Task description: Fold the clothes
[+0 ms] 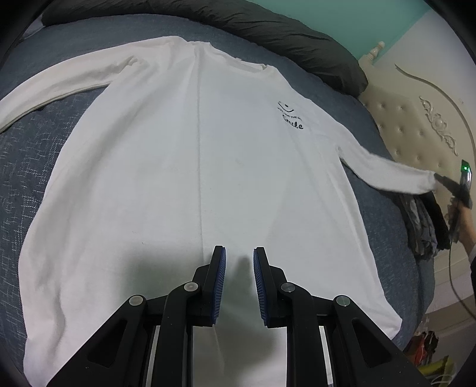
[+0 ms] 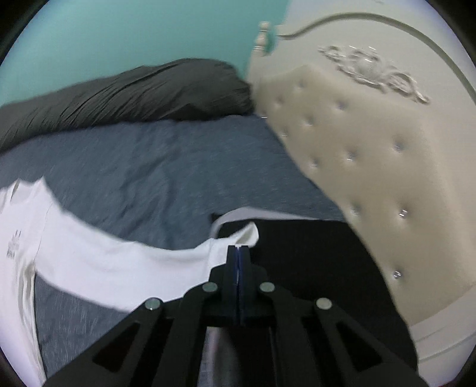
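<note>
A white long-sleeved shirt [image 1: 184, 166] with a small black "smile" print lies front up, spread flat on the blue bed [image 1: 29, 154]. My left gripper [image 1: 239, 256] hovers over the shirt's lower middle, its jaws a little apart with nothing between them. The shirt's right sleeve [image 1: 392, 172] is stretched out and lifted off the bed. My right gripper [image 1: 437, 178] is shut on its cuff. In the right wrist view the right gripper [image 2: 239, 250] pinches the cuff edge, and the sleeve [image 2: 119, 268] runs off to the left toward the shirt body.
A dark grey duvet [image 1: 267, 26] lies bunched along the bed's far side. A cream tufted headboard [image 2: 372, 178] stands close on the right. A pile of dark clothes [image 1: 425, 226] lies under the lifted cuff. A person's hand [image 1: 467, 229] holds the right gripper.
</note>
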The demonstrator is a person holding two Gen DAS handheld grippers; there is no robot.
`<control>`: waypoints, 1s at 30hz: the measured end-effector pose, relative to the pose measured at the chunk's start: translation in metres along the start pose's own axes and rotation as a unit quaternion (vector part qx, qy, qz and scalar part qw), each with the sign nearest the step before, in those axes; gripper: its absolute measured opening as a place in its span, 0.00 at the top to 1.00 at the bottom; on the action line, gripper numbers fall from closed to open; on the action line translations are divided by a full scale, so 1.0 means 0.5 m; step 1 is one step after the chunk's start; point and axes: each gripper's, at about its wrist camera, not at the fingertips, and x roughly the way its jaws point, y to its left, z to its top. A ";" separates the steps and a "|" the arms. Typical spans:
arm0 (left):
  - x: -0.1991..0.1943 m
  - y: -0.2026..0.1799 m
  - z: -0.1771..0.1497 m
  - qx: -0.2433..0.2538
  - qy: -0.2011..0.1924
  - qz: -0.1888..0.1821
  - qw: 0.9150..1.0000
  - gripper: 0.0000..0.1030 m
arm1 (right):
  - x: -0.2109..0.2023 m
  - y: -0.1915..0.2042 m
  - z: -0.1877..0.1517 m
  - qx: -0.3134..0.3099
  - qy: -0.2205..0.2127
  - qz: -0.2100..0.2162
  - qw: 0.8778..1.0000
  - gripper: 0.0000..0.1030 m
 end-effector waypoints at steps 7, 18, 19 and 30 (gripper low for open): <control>-0.003 -0.007 -0.003 0.007 0.001 0.001 1.000 0.79 | 0.045 -0.067 0.038 0.031 0.016 -0.031 0.999 0.99; 0.000 -0.009 -0.001 0.010 0.003 -0.003 1.000 0.79 | 0.141 -0.100 0.014 0.053 0.109 -0.045 0.992 0.99; -0.001 -0.009 -0.001 0.010 0.004 -0.003 1.000 0.79 | 0.147 -0.099 0.010 0.053 0.117 -0.044 0.991 0.99; -0.019 -0.008 0.001 0.015 -0.003 -0.012 1.000 0.79 | 0.107 -0.142 0.003 0.128 0.097 -0.018 0.987 0.98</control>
